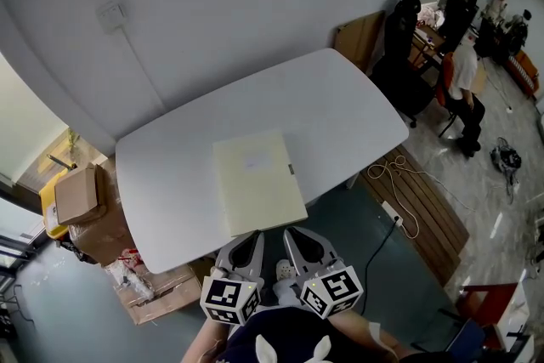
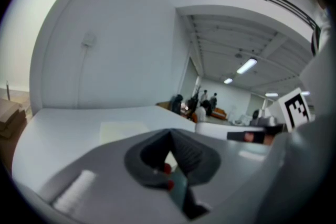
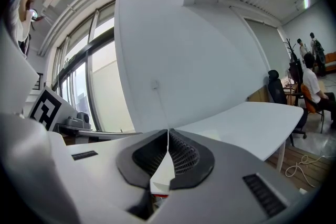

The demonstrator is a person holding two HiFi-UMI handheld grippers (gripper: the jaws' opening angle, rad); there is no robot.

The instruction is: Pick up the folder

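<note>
while the folder (image 1: 257,181) lies flat on the table (image 1: 170,183), twelve o'clock of both tools, left gripper (image 1: 253,236) and right gripper (image 1: 291,233) sit closed, empty. risk: closed tips shoving it away ungripped.

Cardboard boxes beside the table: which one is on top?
The small closed brown cardboard box at far left; it sits on the bigger cardboard box beneath it.

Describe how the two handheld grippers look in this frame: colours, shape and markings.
The left gripper and the right gripper both have smooth, light-grey, wedge-shaped shells with dark ribbed pads inside. Each carries a cube with black-and-white square markers. No cables show on them. The person wears a dark top.
</note>
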